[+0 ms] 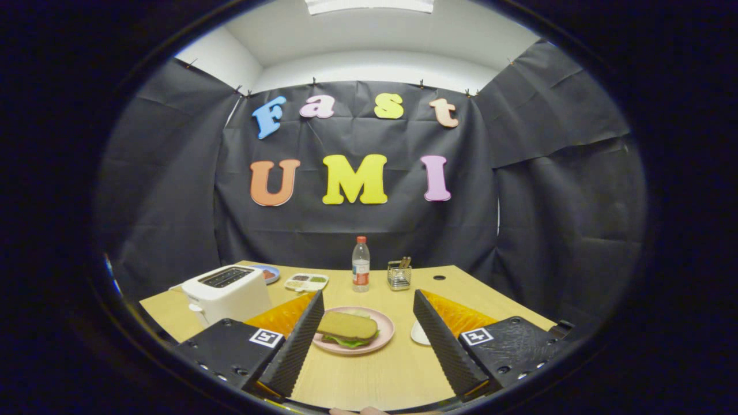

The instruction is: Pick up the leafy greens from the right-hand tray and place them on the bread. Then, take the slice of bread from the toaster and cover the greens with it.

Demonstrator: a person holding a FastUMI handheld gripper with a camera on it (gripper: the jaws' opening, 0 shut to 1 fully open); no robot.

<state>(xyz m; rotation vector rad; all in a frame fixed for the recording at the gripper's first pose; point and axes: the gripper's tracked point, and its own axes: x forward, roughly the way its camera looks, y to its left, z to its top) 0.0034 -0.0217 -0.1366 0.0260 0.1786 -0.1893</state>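
Note:
On the pink plate [385, 333] just ahead of my fingers lies a slice of brown bread [347, 325] with leafy greens [347, 342] peeking out from under its near edge. The white toaster [226, 293] stands beyond the left finger, its slots dark. A white tray [419, 333] shows as a sliver beside the right finger, most of it hidden. My gripper [368, 312] is open, its fingers spread wide to either side of the plate, with nothing between them.
At the back of the wooden table [369, 374] stand a clear bottle [361, 264] with a red cap, a small wire holder [399, 274], a compartment tray [307, 281] and a blue dish [268, 273] behind the toaster.

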